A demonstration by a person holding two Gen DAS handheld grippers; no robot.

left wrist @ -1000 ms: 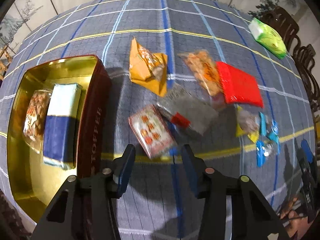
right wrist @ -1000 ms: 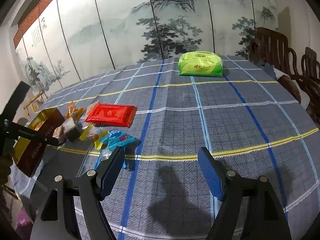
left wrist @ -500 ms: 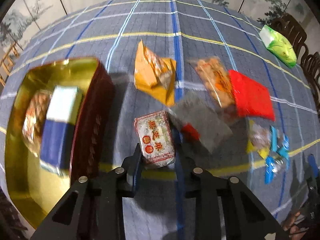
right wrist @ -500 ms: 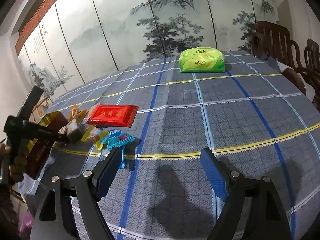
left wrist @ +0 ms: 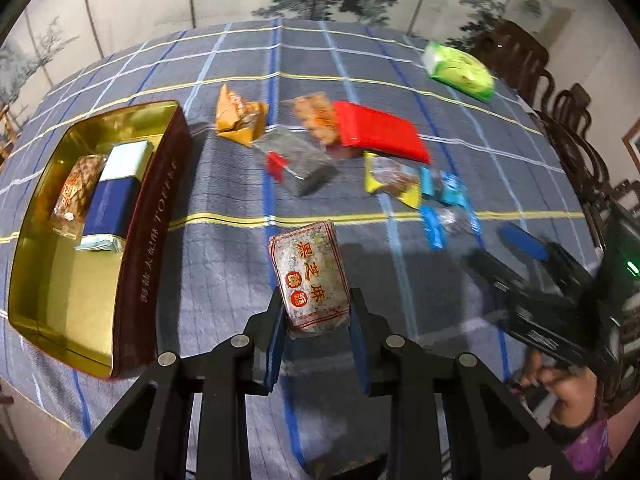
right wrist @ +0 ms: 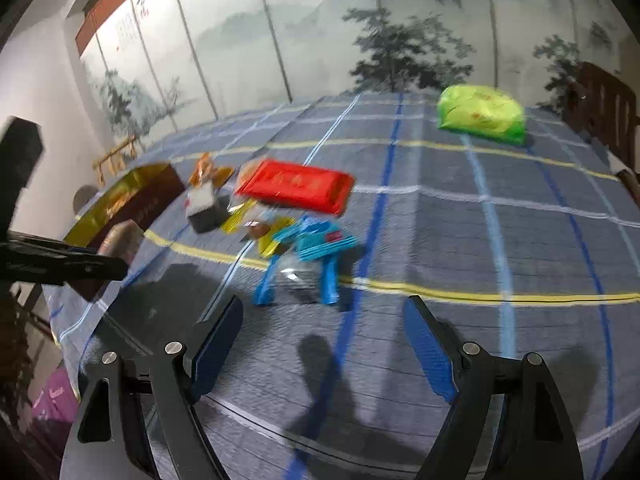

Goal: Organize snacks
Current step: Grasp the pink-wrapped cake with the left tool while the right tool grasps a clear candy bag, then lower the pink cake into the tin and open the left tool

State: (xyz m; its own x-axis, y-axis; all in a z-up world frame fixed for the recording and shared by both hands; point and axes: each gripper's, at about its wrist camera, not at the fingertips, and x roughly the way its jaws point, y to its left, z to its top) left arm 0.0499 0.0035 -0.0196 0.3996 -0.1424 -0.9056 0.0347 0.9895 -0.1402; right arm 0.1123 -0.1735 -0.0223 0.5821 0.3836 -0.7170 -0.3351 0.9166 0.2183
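We have the left tongs [left wrist: 316,322] clamped on a speckled sesame-snack packet [left wrist: 309,276], held above the plaid table [left wrist: 224,264], just right of the gold tin [left wrist: 80,304]. Right tongs [right wrist: 322,346] stand apart, nothing between them, near the blue wrappers [right wrist: 316,240]. Red packet [right wrist: 296,186] lies farther; green packet [right wrist: 482,118] far right.

Bare cloth [left wrist: 224,280] between tin [left wrist: 152,216] and snack cluster [left wrist: 304,160]; farther tabletop seemingly clear beyond green packet [right wrist: 480,114].
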